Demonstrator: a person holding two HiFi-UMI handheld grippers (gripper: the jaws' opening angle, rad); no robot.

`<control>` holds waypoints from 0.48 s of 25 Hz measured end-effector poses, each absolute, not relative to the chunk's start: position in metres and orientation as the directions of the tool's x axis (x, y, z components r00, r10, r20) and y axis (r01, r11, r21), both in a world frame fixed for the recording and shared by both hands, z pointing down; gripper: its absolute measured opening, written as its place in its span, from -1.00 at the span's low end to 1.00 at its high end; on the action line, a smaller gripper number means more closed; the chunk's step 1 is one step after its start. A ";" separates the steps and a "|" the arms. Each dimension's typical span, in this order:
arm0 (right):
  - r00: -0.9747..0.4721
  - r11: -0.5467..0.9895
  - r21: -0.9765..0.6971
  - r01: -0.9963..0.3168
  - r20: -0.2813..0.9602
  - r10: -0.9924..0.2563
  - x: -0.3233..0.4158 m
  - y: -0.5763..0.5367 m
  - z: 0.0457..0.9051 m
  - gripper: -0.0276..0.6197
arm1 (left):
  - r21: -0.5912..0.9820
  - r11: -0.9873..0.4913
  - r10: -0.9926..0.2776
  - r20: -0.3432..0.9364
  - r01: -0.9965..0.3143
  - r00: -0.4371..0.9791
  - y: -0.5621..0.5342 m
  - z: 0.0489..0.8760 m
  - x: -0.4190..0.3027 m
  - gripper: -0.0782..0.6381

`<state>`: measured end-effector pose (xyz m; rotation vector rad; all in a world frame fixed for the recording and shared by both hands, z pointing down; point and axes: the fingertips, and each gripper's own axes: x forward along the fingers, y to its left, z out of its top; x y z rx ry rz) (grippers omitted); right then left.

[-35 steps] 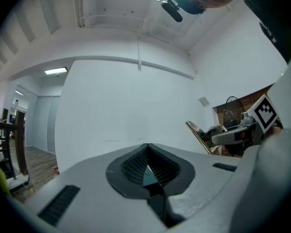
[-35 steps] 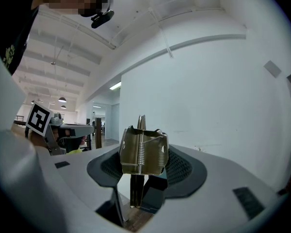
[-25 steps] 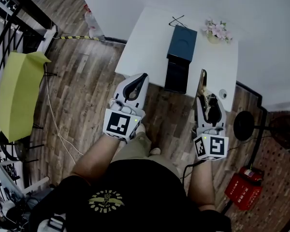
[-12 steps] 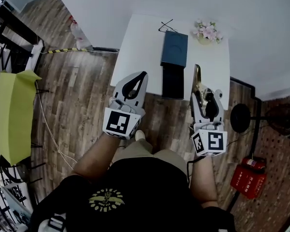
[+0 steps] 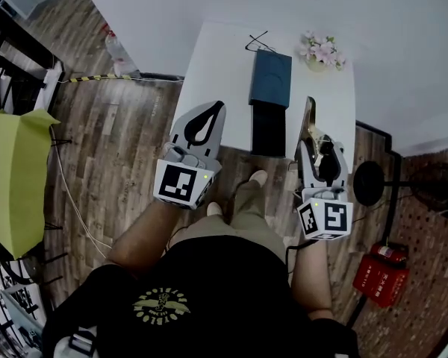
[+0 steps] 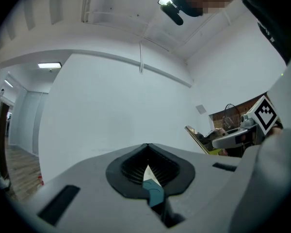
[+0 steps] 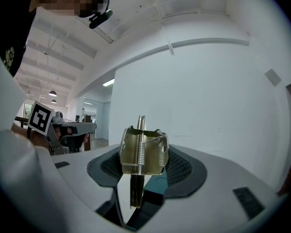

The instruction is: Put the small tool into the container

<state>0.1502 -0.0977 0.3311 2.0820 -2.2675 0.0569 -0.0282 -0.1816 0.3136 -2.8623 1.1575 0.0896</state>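
The right gripper (image 5: 325,146) is clamped on the small tool (image 7: 143,149), a brass-coloured metal piece with 1 coil spring on its face. In the right gripper view the 2 dark pads press on the tool's sides. A thin flat blade runs up past its top and down below it, between the jaws. From the head view the tool (image 5: 310,121) sticks out beyond the jaw tips, above the near right part of the white table (image 5: 216,66).

The dark blue container (image 5: 271,79) lies on the table to the left of the tool, clearly apart from it. A black flat piece (image 5: 267,129) touches the container's near edge and sits just beside the tool's left. Pink flowers (image 5: 321,49) stand at the table's far right.

The left gripper (image 5: 218,107) hangs near the table's near left edge. Its jaws are closed tip to tip with nothing between them.
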 end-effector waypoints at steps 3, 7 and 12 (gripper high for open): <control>-0.092 0.093 0.013 -0.996 0.065 -0.994 0.152 -0.105 0.334 -0.22 | -0.035 -0.706 -0.702 -0.095 -0.708 0.705 -0.189 0.313 -0.029 -0.76; -0.099 0.099 0.001 -0.995 0.055 -0.994 0.160 -0.117 0.334 -0.22 | -0.052 -0.696 -0.710 -0.103 -0.716 0.697 -0.196 0.310 -0.024 -0.76; -0.108 0.108 -0.012 -0.994 0.054 -0.993 0.165 -0.131 0.332 -0.22 | -0.056 -0.700 -0.708 -0.076 -0.712 0.702 -0.208 0.311 -0.014 -0.76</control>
